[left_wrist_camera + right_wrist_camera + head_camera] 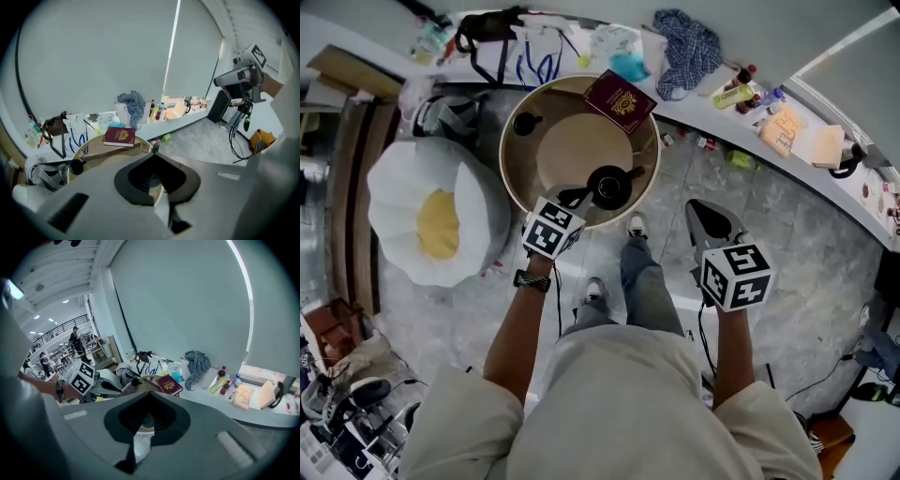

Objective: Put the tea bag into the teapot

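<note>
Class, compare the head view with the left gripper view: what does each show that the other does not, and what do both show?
Head view only: the black teapot and the person's shoes. Left gripper view only: the left gripper seen along its own jaws, closed together. Both: the round table, the maroon booklet and the right gripper.

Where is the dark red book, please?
In the head view, the dark red book lies on the round table's far edge, beyond the black teapot.

Black teapot (609, 187); maroon booklet (620, 101); blue checked cloth (687, 39); white-yellow cushion (431, 220)
</note>
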`<state>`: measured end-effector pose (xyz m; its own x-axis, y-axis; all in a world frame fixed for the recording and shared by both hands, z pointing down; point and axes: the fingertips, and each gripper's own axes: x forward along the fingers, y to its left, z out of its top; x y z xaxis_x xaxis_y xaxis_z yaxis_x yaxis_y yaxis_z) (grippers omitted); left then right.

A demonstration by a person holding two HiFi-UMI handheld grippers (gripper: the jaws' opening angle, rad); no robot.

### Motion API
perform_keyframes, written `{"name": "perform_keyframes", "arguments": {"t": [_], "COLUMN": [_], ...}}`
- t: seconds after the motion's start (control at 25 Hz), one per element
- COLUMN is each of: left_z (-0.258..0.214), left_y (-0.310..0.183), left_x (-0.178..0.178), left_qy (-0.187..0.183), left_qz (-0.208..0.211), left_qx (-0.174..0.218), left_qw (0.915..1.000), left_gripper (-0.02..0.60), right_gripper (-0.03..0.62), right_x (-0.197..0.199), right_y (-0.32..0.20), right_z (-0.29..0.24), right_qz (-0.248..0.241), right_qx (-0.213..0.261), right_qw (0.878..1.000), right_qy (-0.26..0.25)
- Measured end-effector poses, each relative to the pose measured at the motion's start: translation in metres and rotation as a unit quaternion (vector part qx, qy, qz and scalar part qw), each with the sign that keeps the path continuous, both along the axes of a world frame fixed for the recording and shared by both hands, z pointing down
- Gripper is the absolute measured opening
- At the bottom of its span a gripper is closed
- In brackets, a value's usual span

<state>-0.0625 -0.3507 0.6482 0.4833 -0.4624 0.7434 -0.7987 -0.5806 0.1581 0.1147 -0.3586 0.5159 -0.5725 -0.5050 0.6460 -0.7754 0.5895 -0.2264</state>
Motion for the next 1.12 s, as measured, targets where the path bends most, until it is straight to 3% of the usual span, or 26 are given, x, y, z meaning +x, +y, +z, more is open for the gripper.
{"name": "perform_keyframes", "arguments": {"t": [0.32, 0.68, 1.12], "left_z": [-0.102, -0.215, -0.284], "left_y": [0.031, 0.084, 0.172], "left_x": [-0.001, -0.016, -0.048], "left_qy": [0.03, 0.042, 0.051], "left_qz": [0.001, 0.01, 0.017], "left_qx": [0.11, 0.229, 0.292], "left_qw": [0.9935, 0.9726, 0.955], "left_gripper": [0.006, 0.006, 0.006], "right_gripper": [0.006, 0.006, 0.006], "right_x": [-0.013, -0.039, -0.074], "right_y": [0.032, 0.092, 0.188], "right_z": [-0.063, -0.15, -0.211], "right_qz": [0.009, 0.011, 0.004], "right_qx": [0.073, 0.164, 0.224], "right_qw": [0.997, 0.986, 0.974], "right_qy": [0.005, -0.003, -0.001]}}
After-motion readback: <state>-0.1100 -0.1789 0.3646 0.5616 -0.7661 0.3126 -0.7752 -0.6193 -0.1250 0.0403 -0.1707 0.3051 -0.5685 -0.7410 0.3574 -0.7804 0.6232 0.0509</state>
